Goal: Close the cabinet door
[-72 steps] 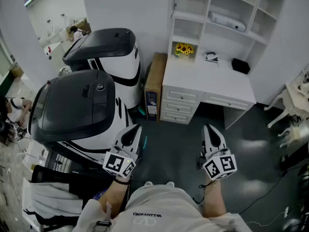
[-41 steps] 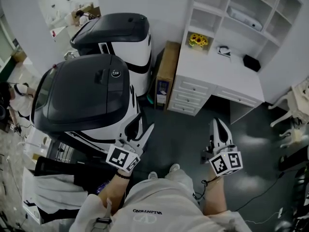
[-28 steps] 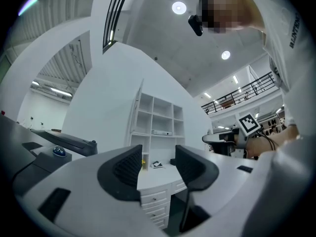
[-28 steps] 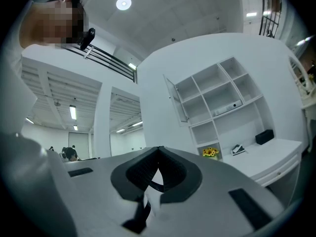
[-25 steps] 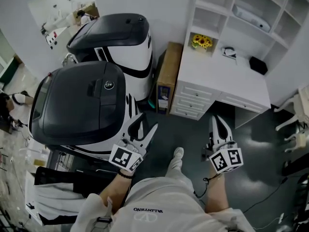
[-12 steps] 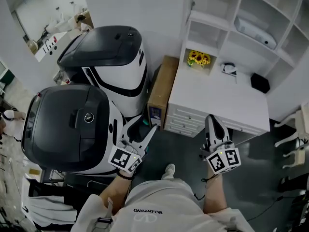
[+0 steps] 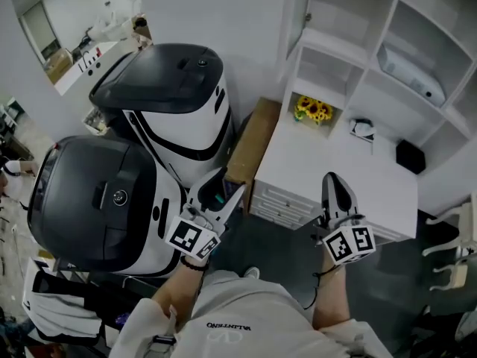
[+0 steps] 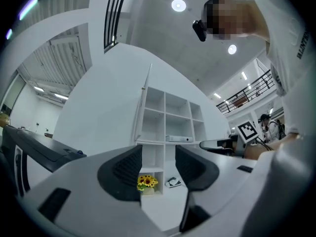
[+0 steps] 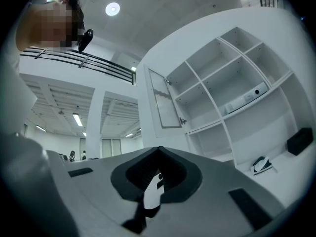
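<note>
Right now: approach step. I stand before the white desk point(image 7: 350, 177) with both grippers held low and touching nothing.
Cabinet door point(image 9: 165, 98): glass-paned, swung open off the left side of the shelf unit point(image 9: 232, 78), above the desk and well apart from both grippers.
Left gripper point(image 7: 228, 186): jaws apart with nothing between them; the sunflowers point(image 8: 146, 182) show far beyond the gap.
Right gripper point(image 7: 333, 187): jaws pressed together, empty.
Progress: door not yet touched, so I judge the task barely begun.
Next move: lift one gripper to the door's free edge and push it round toward the shelf front. A push should do; no grasp is needed.
Watch for: the door sits high, and the black-and-white machine point(image 7: 171, 103) crowds my left.
</note>
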`<state>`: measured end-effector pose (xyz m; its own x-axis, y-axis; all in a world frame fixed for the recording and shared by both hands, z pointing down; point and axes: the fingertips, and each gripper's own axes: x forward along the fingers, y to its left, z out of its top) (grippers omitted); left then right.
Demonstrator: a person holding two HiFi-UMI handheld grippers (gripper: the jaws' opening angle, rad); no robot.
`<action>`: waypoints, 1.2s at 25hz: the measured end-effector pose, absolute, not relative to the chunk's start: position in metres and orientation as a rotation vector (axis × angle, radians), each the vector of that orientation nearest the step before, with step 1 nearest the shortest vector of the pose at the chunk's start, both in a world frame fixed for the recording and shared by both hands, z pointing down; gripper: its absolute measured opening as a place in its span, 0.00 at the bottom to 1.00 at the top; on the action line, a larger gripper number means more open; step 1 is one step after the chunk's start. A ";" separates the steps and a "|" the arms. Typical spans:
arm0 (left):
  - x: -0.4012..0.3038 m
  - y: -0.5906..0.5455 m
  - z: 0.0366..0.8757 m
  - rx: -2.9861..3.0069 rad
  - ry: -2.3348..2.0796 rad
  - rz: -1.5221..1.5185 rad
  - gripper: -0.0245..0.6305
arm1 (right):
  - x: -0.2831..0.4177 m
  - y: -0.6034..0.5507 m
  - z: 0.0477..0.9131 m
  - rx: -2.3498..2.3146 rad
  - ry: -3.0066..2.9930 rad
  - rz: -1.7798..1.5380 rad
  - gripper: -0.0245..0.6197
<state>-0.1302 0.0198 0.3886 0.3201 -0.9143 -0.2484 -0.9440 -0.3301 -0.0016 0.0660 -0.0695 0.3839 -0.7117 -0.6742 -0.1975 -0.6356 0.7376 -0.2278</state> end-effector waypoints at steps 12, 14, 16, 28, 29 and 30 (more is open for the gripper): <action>-0.145 -0.052 0.353 -2.379 1.669 0.341 0.33 | 0.036 -0.129 0.334 -0.886 2.676 -0.098 0.05; -0.149 -0.068 0.350 -2.379 1.663 0.357 0.33 | 0.032 -0.139 0.330 -0.875 2.677 -0.086 0.05; -0.153 -0.083 0.343 -2.376 1.651 0.371 0.33 | 0.027 -0.151 0.324 -0.862 2.677 -0.079 0.05; -0.190 -0.178 0.254 -2.359 1.441 0.597 0.33 | -0.033 -0.212 0.240 -0.656 2.639 0.041 0.05; -0.192 -0.185 0.246 -2.359 1.414 0.609 0.33 | -0.039 -0.215 0.232 -0.639 2.635 0.057 0.05; -0.194 -0.192 0.237 -2.362 1.386 0.626 0.33 | -0.045 -0.219 0.224 -0.622 2.633 0.072 0.05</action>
<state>-0.1943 -0.1916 0.2374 0.4301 -0.7341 -0.5255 -0.8796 -0.4717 -0.0609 -0.0445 -0.2185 0.2236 -0.8060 -0.4152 -0.4218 -0.4376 0.8979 -0.0477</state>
